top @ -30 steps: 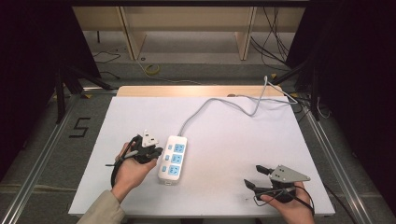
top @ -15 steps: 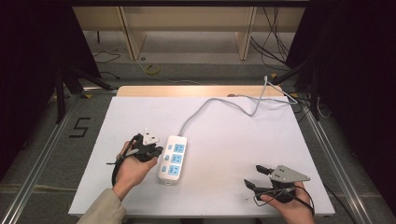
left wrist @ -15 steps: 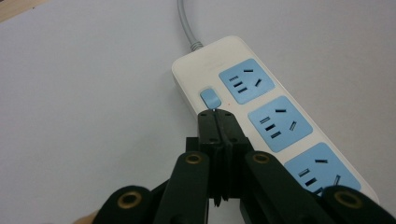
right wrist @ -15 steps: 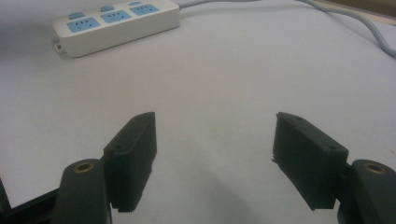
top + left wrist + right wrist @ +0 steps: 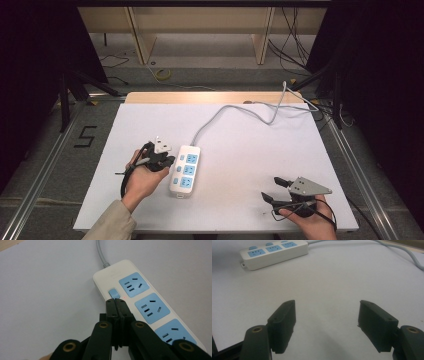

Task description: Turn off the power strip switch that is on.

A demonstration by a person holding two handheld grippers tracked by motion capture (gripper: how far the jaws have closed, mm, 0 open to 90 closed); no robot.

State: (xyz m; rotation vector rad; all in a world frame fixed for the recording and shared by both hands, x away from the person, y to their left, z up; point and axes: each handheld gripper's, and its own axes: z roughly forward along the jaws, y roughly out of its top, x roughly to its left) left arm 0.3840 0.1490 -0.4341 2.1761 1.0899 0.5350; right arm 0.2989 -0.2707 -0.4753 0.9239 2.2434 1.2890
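Power strip [image 5: 185,169] lies on the white table [image 5: 250,150], long axis running from me toward the far edge, grey cord [image 5: 235,112] leaving its far end. Three blue switches sit along its left side. My left gripper [image 5: 116,302], jaws clenched together on nothing, has its tips at the far switch [image 5: 114,293], just short of it; a red light glows beside the tips. Likely a switch press. My right gripper [image 5: 280,191] rests well right of the strip, jaws released wide.
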